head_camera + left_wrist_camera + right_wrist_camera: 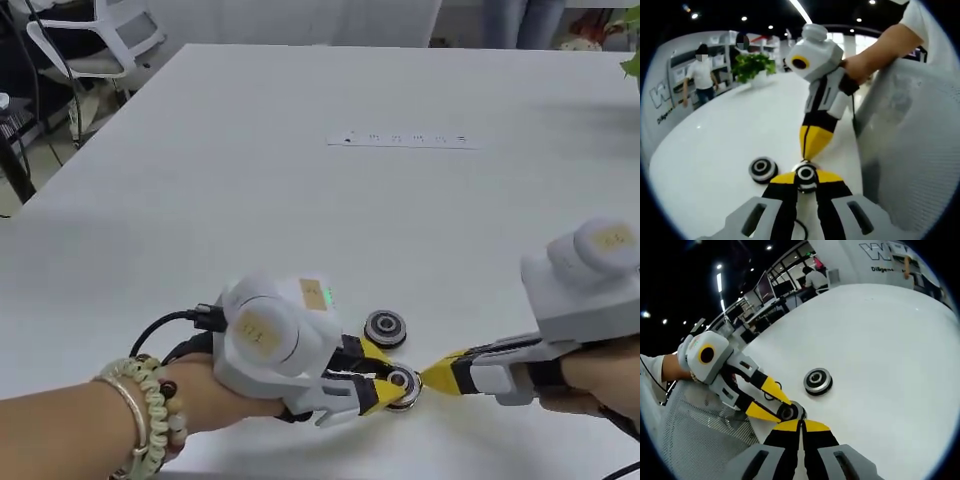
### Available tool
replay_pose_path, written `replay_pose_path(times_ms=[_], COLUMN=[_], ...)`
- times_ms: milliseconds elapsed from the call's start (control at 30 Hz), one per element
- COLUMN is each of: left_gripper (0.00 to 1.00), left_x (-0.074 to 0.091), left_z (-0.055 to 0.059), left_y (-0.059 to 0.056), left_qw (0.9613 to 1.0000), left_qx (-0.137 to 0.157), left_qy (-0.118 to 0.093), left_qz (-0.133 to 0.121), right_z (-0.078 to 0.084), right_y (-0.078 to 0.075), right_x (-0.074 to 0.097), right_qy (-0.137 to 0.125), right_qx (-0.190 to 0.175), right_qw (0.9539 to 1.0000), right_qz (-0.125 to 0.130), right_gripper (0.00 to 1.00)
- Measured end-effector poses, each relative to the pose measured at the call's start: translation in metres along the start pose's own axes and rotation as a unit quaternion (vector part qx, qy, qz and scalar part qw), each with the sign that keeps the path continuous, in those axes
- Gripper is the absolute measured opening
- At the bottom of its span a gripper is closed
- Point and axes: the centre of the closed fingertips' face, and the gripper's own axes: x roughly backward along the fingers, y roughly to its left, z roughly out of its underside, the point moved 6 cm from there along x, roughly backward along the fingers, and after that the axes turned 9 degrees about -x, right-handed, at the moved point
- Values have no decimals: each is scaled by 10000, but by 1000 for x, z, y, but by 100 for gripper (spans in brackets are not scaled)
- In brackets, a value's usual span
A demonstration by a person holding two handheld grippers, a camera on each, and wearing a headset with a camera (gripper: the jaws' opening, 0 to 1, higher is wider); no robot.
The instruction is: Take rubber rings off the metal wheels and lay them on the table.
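Left gripper (388,384) is clamping a metal wheel (404,383) steady while right gripper (428,378), jaws closed, is nosing its 3 o'clock rim.

Near the front edge of the surface (300,200), a wheel (404,383) sits between the jaws of the left claw (386,379). The right claw (428,378), jaws together, touches it from the right. A second wheel (385,327) lies just behind them, and a strip (405,141) lies well behind, mid-surface.

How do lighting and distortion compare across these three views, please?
Head view: even light, faint shadows on the white table. Left gripper view: fisheye curving, table overexposed, held wheel sharp. Right gripper view: same bending, loose wheel crisp, background dark.
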Motion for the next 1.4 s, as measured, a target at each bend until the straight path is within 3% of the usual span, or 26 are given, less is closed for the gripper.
replay_pose_path(times_ms=[733, 767, 800, 833, 900, 933, 1067, 1133, 1400], left_gripper=[14, 14, 14, 14, 14, 14, 14, 14, 14], left_x=[-1, -1, -2, -2, -2, -2, -2, -2, 0], left_z=[-1, -1, -1, -1, -1, -1, -1, -1, 1], left_y=[1, 1, 1, 1, 2, 1, 1, 1, 2], left_qw=[9999, 9999, 9999, 9999, 9999, 9999, 9999, 9999, 10000], left_qx=[-119, -108, -94, -88, -83, -73, -63, -71, -45], left_qy=[-1, -14, -10, -3, -1, -8, -5, 7, -1], left_qz=[-48, -66, -106, -109, -107, -113, -121, -114, -75], right_z=[-2, -10, -19, -28, -34, -33, -23, -20, 0], right_y=[7, 27, 40, 47, 45, 49, 27, 15, -1], right_x=[0, 2, 5, 5, 4, 2, 4, 7, 7], right_qy=[-44, -334, -615, -844, -944, -890, -738, -670, -151], right_qx=[-295, -569, -1060, -1131, -355, -115, -139, 106, 499], right_qw=[9996, 9938, 9829, 9808, 9911, 9928, 9967, 9977, 9986], right_qz=[-12, -890, -1371, -1344, -874, -799, -320, -26, 60], right_gripper=[0, 0, 0, 0, 0, 0, 0, 0, 0])
